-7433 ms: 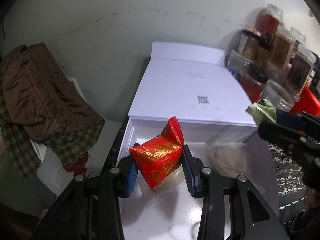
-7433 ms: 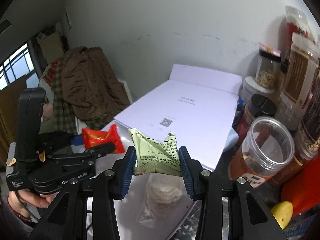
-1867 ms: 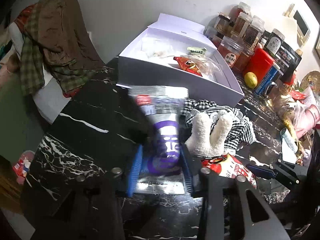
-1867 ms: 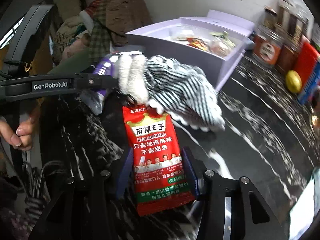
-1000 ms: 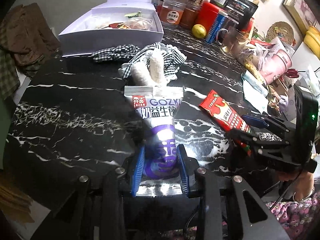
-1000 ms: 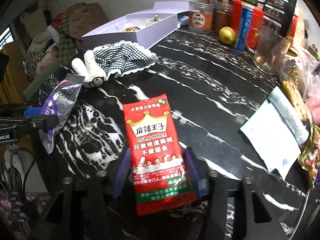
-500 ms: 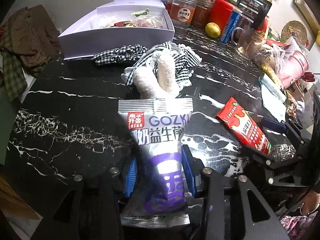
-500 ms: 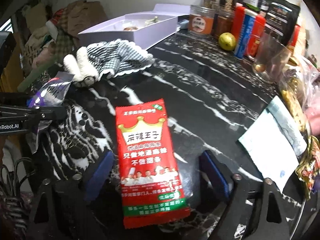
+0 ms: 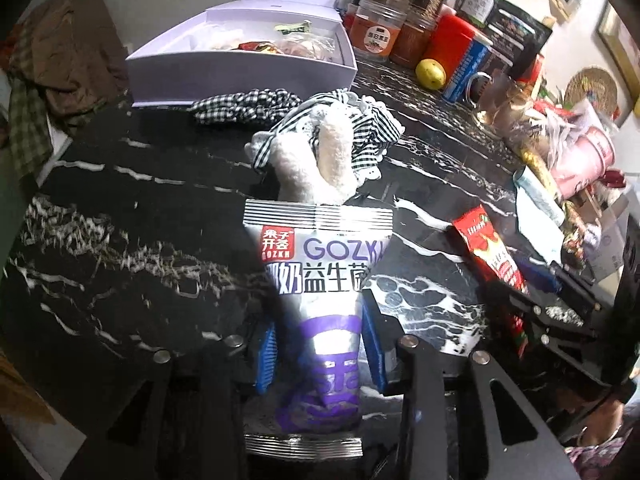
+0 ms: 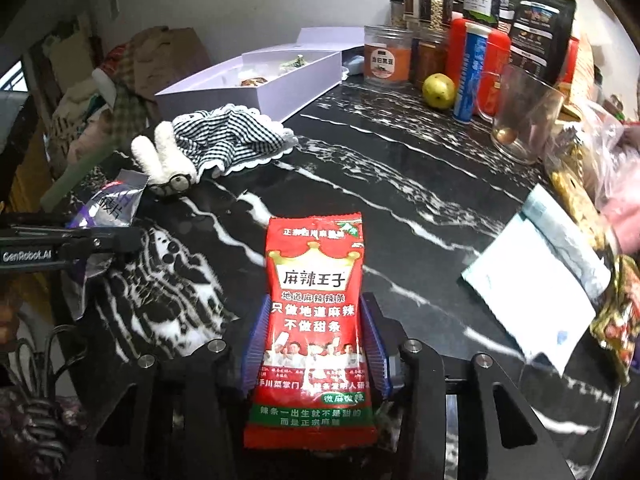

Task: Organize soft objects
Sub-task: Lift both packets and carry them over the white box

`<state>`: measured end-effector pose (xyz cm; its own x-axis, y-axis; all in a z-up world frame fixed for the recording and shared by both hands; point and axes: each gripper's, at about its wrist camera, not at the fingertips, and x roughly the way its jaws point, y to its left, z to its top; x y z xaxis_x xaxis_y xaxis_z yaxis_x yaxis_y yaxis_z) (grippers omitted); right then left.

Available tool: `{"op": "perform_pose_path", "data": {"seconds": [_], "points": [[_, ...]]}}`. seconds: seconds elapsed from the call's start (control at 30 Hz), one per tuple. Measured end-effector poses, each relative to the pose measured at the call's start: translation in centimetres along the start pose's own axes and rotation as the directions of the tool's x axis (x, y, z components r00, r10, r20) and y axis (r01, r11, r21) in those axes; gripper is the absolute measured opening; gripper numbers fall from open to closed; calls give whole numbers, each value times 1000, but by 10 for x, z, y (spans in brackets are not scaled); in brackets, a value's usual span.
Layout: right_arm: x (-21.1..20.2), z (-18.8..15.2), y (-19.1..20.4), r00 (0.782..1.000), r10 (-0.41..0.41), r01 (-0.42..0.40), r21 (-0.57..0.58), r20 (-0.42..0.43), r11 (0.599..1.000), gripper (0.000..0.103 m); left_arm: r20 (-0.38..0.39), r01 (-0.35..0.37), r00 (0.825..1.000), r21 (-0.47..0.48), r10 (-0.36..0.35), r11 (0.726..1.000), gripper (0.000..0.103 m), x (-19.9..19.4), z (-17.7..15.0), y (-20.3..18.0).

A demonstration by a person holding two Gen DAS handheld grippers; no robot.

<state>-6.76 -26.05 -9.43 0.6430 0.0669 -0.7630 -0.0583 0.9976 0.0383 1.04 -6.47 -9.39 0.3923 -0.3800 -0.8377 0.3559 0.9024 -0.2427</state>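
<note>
My left gripper (image 9: 320, 336) has its jaws closing, and the blue pads press on the lower half of a silver and purple snack packet (image 9: 320, 272) that sticks out ahead of them. My right gripper (image 10: 316, 320) also has its jaws closing; the pads pinch both sides of a red snack packet (image 10: 316, 300) on the marble table (image 10: 400, 184). Just beyond the silver packet lies a white plush toy in a checked dress (image 9: 316, 160). Further back stands an open white box (image 9: 240, 76) with small packets inside.
A black checked cloth (image 9: 244, 106) lies against the box front. Jars and tins crowd the back right, with a lemon (image 10: 438, 90) and a glass mug (image 10: 524, 116). A white paper sleeve (image 10: 532, 292) lies right. Clothes (image 9: 60, 60) pile beyond the left edge.
The right jaws stood wide around the red packet half a second ago and have come in against its sides. The left pads have narrowed slightly on the silver packet. Neither hand has shifted much.
</note>
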Motion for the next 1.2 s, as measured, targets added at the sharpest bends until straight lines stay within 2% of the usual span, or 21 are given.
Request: {"op": "perform_pose_path", "data": {"seconds": [0.17, 0.43, 0.6, 0.73, 1.0, 1.2], "points": [[-12, -11, -8, 999, 42, -43, 64, 19, 997, 44, 10, -13, 1000, -4, 13, 1000, 33, -7, -8, -6], [-30, -19, -13, 994, 77, -83, 74, 78, 994, 44, 69, 3, 998, -16, -2, 1000, 32, -25, -18, -20], [-40, -21, -14, 989, 90, -98, 67, 114, 993, 44, 123, 15, 992, -11, -14, 1000, 30, -35, -17, -28], [-45, -20, -14, 984, 106, -117, 69, 141, 991, 44, 174, 9, 985, 28, -14, 1000, 30, -49, -16, -38], [-60, -3, -12, 973, 117, -129, 50, 201, 990, 44, 245, 17, 969, 72, -34, 997, 30, -68, -5, -47], [-72, 18, -8, 962, 104, -117, 34, 253, 993, 44, 267, 34, 962, 105, -61, 994, 30, -72, 12, -49]]}}
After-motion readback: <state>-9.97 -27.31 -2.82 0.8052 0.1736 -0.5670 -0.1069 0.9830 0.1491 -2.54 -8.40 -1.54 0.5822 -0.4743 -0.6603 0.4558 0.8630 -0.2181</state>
